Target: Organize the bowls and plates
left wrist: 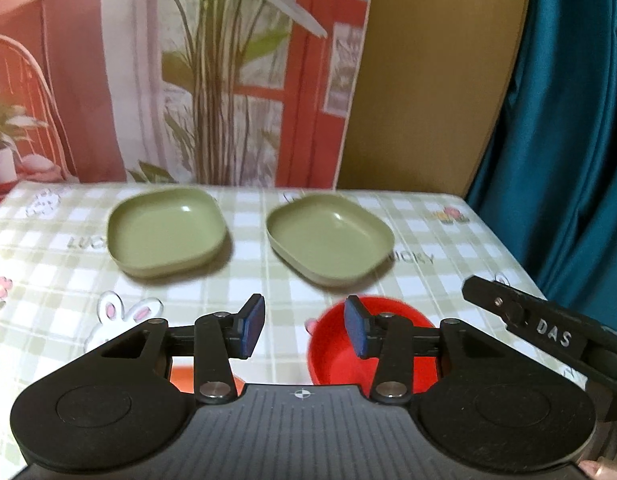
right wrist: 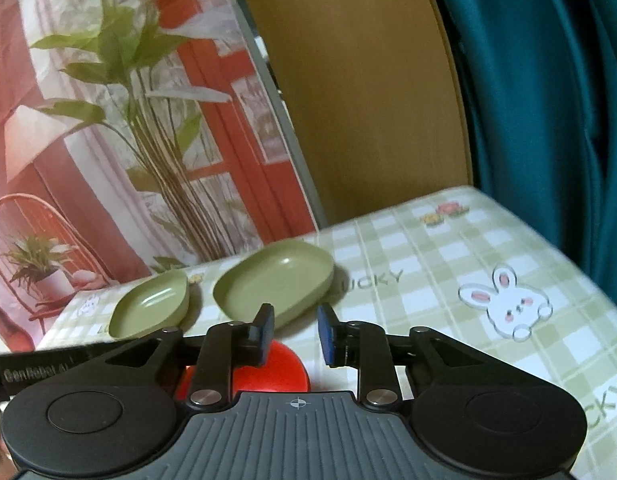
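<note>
Two green dishes sit side by side on the surface [left wrist: 48, 240], which has a green-and-white checked cloth with bunny prints. From the left wrist view, the left green dish [left wrist: 166, 232] and the right green dish [left wrist: 330, 238] are near each other but not touching, both empty and right side up.

Closer in, a red bowl [left wrist: 340, 352] sits on the cloth below the right green dish, partly hidden behind the left tool [left wrist: 304, 330]. That tool is released, its blue pads apart with nothing between them, hovering above the cloth. There's also a sliver of something orange-red [left wrist: 180, 376] peeking out under its left linkage; can't tell what it is.

The right tool [right wrist: 294, 332] is also released, pads parted with a smaller gap and nothing pinched. In its view the red bowl shows under its left finger [right wrist: 264, 334]. Its black body pokes into the left wrist view from the right edge.

Behind the surface there's a printed backdrop [left wrist: 148, 72] with a plant and red door, a wooden panel [left wrist: 428, 80], and a teal curtain [left wrist: 568, 120].
</note>
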